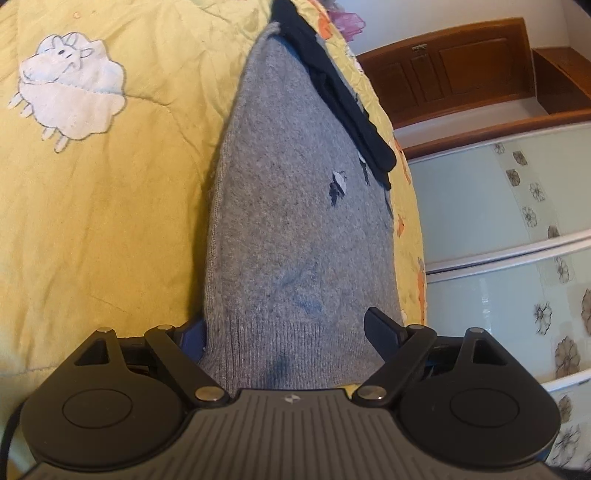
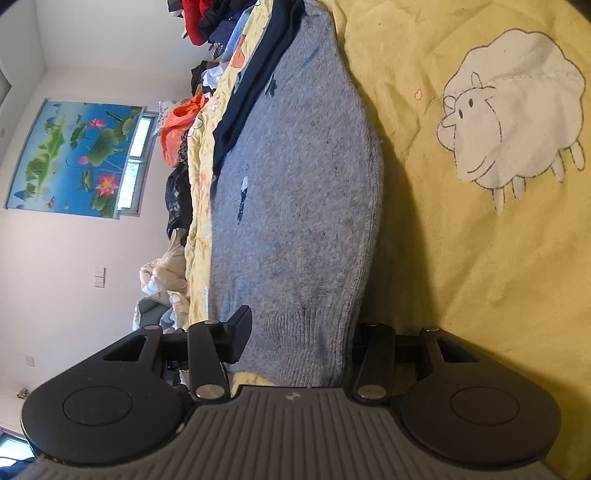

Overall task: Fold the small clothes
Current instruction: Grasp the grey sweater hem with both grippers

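A grey knit sweater (image 1: 295, 184) with small dark motifs lies stretched out on a yellow quilt (image 1: 110, 221), with a dark navy garment (image 1: 340, 92) along its far edge. My left gripper (image 1: 288, 325) is open wide, its fingers on either side of the sweater's ribbed hem, one black finger (image 1: 382, 328) over the cloth. The right wrist view shows the same sweater (image 2: 295, 184) from the other end, beside the navy garment (image 2: 251, 92). My right gripper (image 2: 301, 325) straddles that ribbed hem more narrowly. Its left finger (image 2: 238, 332) touches the knit; cloth hides the other.
The quilt (image 2: 480, 277) carries a white sheep patch (image 1: 70, 96) (image 2: 513, 114). A wooden cabinet (image 1: 461, 70) and floral sliding panels (image 1: 498, 221) stand past the bed's edge. Piled clothes (image 2: 207, 26) and an orange bag (image 2: 177, 129) lie beyond the quilt, below a lotus picture (image 2: 74, 155).
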The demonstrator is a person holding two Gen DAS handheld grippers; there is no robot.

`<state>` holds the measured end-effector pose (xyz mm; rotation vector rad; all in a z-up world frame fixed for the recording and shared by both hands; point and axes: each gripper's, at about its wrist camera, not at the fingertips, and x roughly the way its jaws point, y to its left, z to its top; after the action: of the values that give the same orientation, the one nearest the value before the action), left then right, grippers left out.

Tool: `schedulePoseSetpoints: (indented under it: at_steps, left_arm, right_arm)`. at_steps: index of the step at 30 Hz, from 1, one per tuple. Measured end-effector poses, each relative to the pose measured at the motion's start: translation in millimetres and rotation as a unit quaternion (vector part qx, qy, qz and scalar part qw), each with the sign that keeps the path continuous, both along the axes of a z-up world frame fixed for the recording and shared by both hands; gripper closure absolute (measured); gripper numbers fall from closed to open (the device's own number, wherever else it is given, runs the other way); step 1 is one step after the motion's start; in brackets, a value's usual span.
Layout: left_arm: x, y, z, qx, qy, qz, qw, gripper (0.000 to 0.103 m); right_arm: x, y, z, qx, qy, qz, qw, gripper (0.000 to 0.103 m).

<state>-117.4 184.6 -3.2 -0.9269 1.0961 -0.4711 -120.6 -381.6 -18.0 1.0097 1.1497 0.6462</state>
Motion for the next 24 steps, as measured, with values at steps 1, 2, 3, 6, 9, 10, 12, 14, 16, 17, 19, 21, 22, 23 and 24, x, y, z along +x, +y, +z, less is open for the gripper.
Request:
schedulePoseSetpoints:
  at_steps: [1, 2, 3, 6, 9, 10, 12, 14, 16, 17, 19, 21, 22, 23, 24]
  left_arm:
    - [3, 4, -2, -0.007, 0.006, 0.004, 0.9999, 0.016]
    - [5, 7, -4, -0.017, 0.011, 0.007, 0.9998, 0.016]
    - [8, 10, -6, -0.024, 0.016, 0.010, 0.9995, 0.016]
    - [11, 8, -4, -0.020, 0.016, 0.011, 0.9996, 0.016]
    - [5, 0, -3, -0.013, 0.008, 0.004, 0.9999, 0.016]
    - [3, -2, -2, -0.009, 0.003, 0.004, 0.9999, 0.022]
    - [-1, -3, -2, 0.010, -0.001, 0.008, 0.9999, 0.039]
    - [-3, 2, -4, 0.018, 0.005, 0.010, 0.9998, 0.051]
    - [-4, 9, -8, 0.008, 0.011, 0.013, 0.9998, 0.053]
    - [-5, 10, -8, 0.006, 0.011, 0.013, 0.9998, 0.053]
    - [-6, 11, -7, 0.014, 0.008, 0.012, 0.9998, 0.060]
    - [-6, 11, -6, 0.036, 0.004, 0.012, 0.9993, 0.072]
    - [-6, 13, -7, 0.042, 0.007, 0.015, 0.9990, 0.078]
    - [-6, 13, -8, 0.043, 0.011, 0.017, 0.9989, 0.080]
    - [-6, 14, -9, 0.044, 0.012, 0.016, 0.9988, 0.082]
  right_arm:
    - [0, -1, 0, 0.003, 0.001, -0.001, 1.000, 0.055]
    - [0, -2, 0, 0.006, 0.001, -0.002, 1.000, 0.054]
    - [0, -3, -1, 0.008, 0.002, -0.002, 1.000, 0.054]
    - [0, -5, -1, 0.019, 0.003, -0.004, 1.000, 0.051]
    - [-2, -7, -2, 0.028, 0.000, -0.009, 1.000, 0.051]
    - [-2, -8, -3, 0.031, 0.000, -0.011, 0.999, 0.051]
    - [-2, -10, -4, 0.035, 0.000, -0.014, 0.999, 0.051]
    - [-3, -10, -4, 0.032, -0.002, -0.014, 0.999, 0.051]
    - [-3, -10, -3, 0.027, -0.005, -0.010, 1.000, 0.051]
    - [-3, -9, -3, 0.027, -0.005, -0.010, 1.000, 0.051]
    - [-3, -11, -4, 0.030, -0.003, -0.010, 0.999, 0.051]
    - [-4, -10, -3, 0.030, -0.005, -0.011, 0.999, 0.051]
    - [-4, -9, -3, 0.029, -0.007, -0.011, 0.999, 0.051]
    - [-4, -9, -3, 0.029, -0.008, -0.012, 0.999, 0.051]
    - [-4, -9, -3, 0.030, -0.008, -0.013, 0.999, 0.051]
